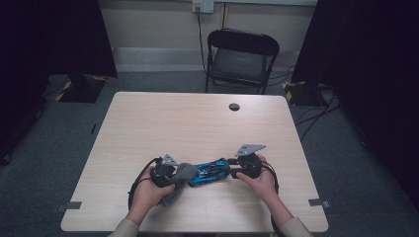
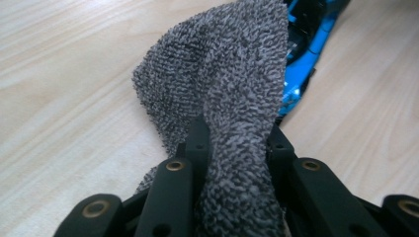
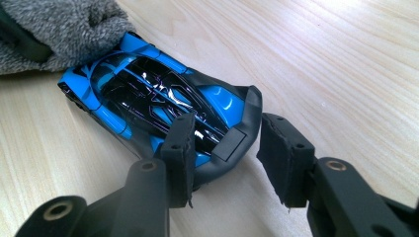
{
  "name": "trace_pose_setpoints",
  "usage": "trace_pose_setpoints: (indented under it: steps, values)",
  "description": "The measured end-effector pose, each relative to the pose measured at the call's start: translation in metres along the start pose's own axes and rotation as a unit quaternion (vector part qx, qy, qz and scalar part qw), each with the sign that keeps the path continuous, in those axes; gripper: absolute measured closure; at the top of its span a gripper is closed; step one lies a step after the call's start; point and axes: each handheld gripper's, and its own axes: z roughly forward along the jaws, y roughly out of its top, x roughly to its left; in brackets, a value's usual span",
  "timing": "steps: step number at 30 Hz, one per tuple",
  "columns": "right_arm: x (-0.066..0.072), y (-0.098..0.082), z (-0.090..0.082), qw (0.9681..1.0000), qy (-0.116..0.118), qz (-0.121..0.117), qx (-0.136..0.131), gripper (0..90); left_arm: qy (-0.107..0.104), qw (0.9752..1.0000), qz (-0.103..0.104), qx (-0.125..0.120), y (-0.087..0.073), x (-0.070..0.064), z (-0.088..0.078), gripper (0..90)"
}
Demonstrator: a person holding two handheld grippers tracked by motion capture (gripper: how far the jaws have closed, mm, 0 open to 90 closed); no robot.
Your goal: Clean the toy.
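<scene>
A blue and black toy car (image 1: 210, 173) lies on the wooden table (image 1: 197, 123) near its front edge, between my two hands. My left gripper (image 1: 179, 174) is shut on a grey terry cloth (image 1: 182, 178). In the left gripper view the cloth (image 2: 227, 74) bulges up between the jaws of the left gripper (image 2: 237, 138) and rests against one end of the car (image 2: 306, 54). My right gripper (image 3: 225, 143) holds the other end of the car (image 3: 148, 89), with one pad on its dark tail and the other against its corner. The cloth (image 3: 54, 29) covers the car's far tip.
A black folding chair (image 1: 239, 59) stands behind the table. A round cable hole (image 1: 234, 106) sits near the table's far edge. Dark curtains hang at both sides, and cables lie on the floor at the right.
</scene>
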Motion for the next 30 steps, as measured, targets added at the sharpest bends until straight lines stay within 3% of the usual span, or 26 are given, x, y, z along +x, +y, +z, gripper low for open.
trace_pose_setpoints:
  steps: [19,25,30]
  values:
    - [0.001,0.000,0.000,1.0000,-0.003,-0.001,0.000,57.8,-0.021,0.9997,0.009,0.003,-0.011,-0.016,-0.007,72.0]
    - [0.002,0.001,0.001,1.0000,0.000,0.000,-0.001,57.8,-0.021,0.9997,0.013,0.005,-0.013,-0.014,-0.011,72.0]
    - [0.002,0.001,0.001,1.0000,0.000,0.000,-0.002,57.8,-0.014,0.9998,0.004,-0.011,-0.007,-0.007,-0.020,71.9]
